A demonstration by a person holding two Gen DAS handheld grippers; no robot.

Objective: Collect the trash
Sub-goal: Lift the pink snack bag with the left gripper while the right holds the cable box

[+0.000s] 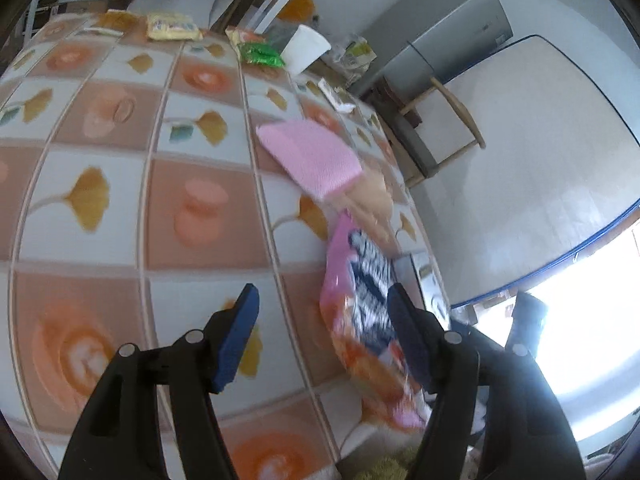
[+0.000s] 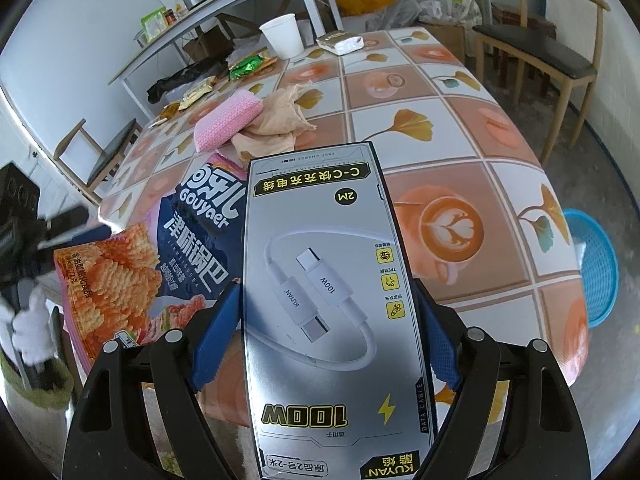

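My right gripper (image 2: 326, 296) is shut on a grey charging-cable box (image 2: 320, 280), its blue pads pressing both long sides. To the box's left a pink and orange snack bag (image 2: 160, 248) lies at the edge of the table (image 2: 460, 128). In the left wrist view the snack bag (image 1: 360, 312) sits between the fingers of my left gripper (image 1: 323, 294), close to the right finger. The left pad is well away from it, so the jaws stand open. The left wrist view is blurred.
A blue basket (image 2: 596, 272) stands on the floor at the right. On the table lie a pink sponge (image 2: 228, 120), a beige cloth (image 2: 280, 120), a paper cup (image 2: 282, 36), a white packet (image 2: 340, 42) and several wrappers (image 2: 248, 65). A chair (image 2: 552, 40) stands behind.
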